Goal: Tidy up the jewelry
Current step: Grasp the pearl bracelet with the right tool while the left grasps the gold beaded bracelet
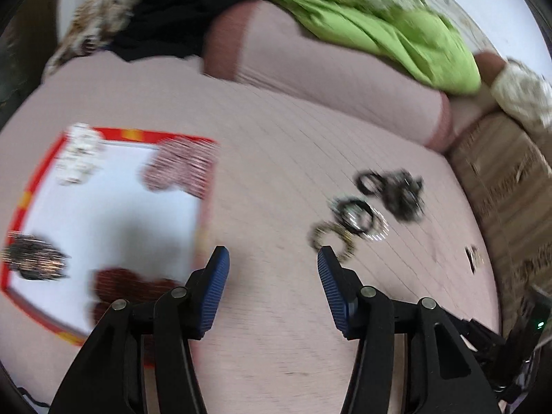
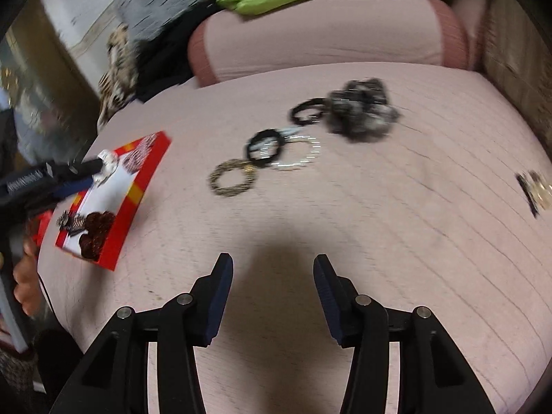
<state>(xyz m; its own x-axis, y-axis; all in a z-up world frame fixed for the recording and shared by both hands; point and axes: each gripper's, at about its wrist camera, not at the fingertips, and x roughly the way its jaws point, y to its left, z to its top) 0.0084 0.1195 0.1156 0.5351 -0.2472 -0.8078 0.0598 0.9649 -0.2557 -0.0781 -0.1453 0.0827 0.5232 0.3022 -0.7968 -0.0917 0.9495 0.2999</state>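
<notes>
Both views are smeared by motion blur. The dark heap of jewelry (image 1: 402, 195) (image 2: 360, 110) is reduced to a tangle; single pieces cannot be told apart. The small dark-and-gold item (image 1: 473, 258) (image 2: 534, 189) is too blurred to be named. The red-rimmed tray (image 1: 31, 186) is partly covered by the left gripper's finger (image 1: 210, 293), and its contents are only seen as blotches.
</notes>
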